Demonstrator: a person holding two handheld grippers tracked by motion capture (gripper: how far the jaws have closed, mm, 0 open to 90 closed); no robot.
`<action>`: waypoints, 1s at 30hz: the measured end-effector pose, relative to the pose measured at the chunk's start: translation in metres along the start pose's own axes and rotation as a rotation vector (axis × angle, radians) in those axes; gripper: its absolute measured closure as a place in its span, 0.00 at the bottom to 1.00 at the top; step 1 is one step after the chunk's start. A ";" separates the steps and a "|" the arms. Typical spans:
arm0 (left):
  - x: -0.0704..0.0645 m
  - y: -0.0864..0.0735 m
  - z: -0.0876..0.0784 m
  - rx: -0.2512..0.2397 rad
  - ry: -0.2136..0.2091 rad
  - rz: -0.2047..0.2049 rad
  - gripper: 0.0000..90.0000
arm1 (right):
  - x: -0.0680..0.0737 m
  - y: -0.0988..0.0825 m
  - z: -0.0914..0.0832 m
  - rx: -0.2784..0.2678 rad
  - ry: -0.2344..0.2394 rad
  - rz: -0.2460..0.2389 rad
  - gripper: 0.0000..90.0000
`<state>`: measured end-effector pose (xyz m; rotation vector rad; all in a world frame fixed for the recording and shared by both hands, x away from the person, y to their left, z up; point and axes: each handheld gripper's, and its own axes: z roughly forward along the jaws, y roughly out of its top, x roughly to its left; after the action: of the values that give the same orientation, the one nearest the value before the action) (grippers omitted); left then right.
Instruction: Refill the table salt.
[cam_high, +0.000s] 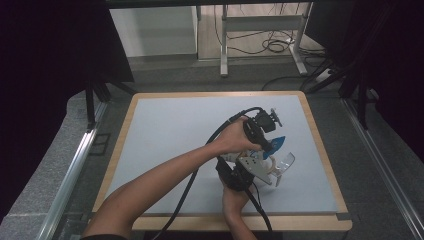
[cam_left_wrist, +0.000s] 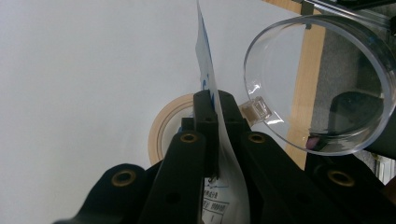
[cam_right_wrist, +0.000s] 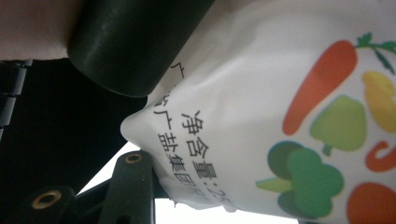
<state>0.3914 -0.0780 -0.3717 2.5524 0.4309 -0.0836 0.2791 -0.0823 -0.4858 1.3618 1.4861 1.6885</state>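
Left gripper (cam_left_wrist: 215, 100) clenched on thin edge of white-and-blue pouch (cam_left_wrist: 205, 60), jaws pressed together over it. Right gripper (cam_high: 267, 172) grasping same pouch lower down, printed vegetables on pouch (cam_right_wrist: 299, 130) close before its camera. Pouch held above table (cam_high: 165, 125), right of centre, near side. Clear cup (cam_left_wrist: 322, 84) just right of pouch; tape roll (cam_left_wrist: 161, 126) on table beneath.

One bag (cam_right_wrist: 280, 116) printed with vegetables is seen, right of centre in the right gripper view. One clear cup (cam_left_wrist: 322, 79) and one tape roll (cam_left_wrist: 161, 126) are counted on one table (cam_high: 165, 125). Two grippers are counted: the left gripper (cam_left_wrist: 215, 100) and the right gripper (cam_high: 272, 172).
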 end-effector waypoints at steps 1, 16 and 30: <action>0.000 0.000 0.000 0.001 0.000 0.003 1.00 | 0.000 0.000 0.000 0.000 0.000 0.001 0.62; -0.001 0.001 -0.002 -0.003 0.003 0.002 1.00 | 0.001 0.002 -0.001 -0.002 0.003 -0.007 0.62; -0.001 0.000 -0.001 0.001 0.002 0.003 1.00 | 0.000 0.001 0.000 0.002 0.004 -0.008 0.62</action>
<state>0.3908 -0.0777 -0.3713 2.5546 0.4275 -0.0795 0.2789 -0.0827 -0.4848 1.3527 1.4937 1.6857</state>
